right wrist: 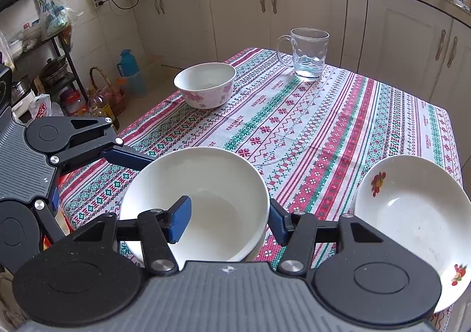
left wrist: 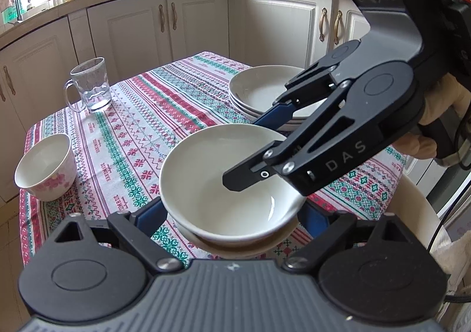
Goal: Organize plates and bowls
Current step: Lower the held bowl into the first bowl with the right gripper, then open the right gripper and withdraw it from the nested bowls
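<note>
A plain white bowl [left wrist: 206, 184] [right wrist: 217, 184] sits slightly askew on a second dish [left wrist: 235, 248] near the table's front edge. My left gripper [left wrist: 232, 215] holds it, one blue finger on each side of the bowl below the rim. One of those fingers [right wrist: 126, 155] reaches in from the left in the right wrist view. My right gripper [right wrist: 228, 221] [left wrist: 247, 152] straddles the bowl's rim, one finger hanging inside over the bottom and the other outside. Its pads do not pinch the wall. A stack of deep white plates [left wrist: 259, 87] [right wrist: 412, 214] stands beside the bowl.
A small flowered bowl [left wrist: 44, 167] [right wrist: 206, 81] and a glass mug [left wrist: 91, 84] [right wrist: 309, 55] with a little water stand farther back on the patterned tablecloth [right wrist: 294, 126]. Kitchen cabinets surround the table. A gloved hand [left wrist: 435, 114] holds the right gripper.
</note>
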`<state>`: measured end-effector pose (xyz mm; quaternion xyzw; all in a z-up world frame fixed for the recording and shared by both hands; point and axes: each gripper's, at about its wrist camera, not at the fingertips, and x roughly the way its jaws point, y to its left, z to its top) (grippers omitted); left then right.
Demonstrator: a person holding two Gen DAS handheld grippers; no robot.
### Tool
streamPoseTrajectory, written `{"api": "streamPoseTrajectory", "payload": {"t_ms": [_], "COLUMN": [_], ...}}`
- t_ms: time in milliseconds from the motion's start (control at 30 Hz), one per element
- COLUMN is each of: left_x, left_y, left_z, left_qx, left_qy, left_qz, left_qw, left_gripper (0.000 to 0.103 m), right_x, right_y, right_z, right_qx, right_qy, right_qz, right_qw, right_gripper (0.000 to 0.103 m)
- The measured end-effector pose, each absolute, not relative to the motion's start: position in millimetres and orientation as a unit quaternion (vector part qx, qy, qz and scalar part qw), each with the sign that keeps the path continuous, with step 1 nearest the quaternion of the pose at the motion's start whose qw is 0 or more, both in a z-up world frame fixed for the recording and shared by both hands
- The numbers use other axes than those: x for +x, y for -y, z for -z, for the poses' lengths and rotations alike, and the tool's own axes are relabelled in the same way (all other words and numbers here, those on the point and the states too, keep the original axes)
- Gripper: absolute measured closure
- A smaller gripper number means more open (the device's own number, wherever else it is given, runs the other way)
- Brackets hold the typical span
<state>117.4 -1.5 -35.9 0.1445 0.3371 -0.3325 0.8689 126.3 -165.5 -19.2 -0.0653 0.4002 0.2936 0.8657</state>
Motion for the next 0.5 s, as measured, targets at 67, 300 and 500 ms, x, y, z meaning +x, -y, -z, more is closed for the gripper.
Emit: {"api": "streamPoseTrajectory", "payload": {"t_ms": [67, 300, 500], "left_x": [118.8, 120.9, 114.6], "left_y": [0.8, -1.0, 1.5], "left_z": [36.5, 37.7, 37.6], "left_qx": [0.141, 0.136, 0.158], "left_qy": [-0.34, -0.342, -0.322], "left_qz": [0.334, 0.335, 0.329], "left_qw": [0.868, 0.867, 0.873], "left_gripper": [0.008, 0.007, 0.005], "right_x": [126.3, 126.0, 121.2], "right_y": [164.8, 164.2, 162.6], "right_z": [19.9, 21.3, 18.3], "right_qx": [-0.068, -0.067, -0.067], "right_qy": [-0.4, -0.397, -0.382], "right_qz": [-0.294, -0.297, -0.305], "right_qw": [0.866, 0.866, 0.869], "right_gripper": [0.041, 0.037, 0.015]}}
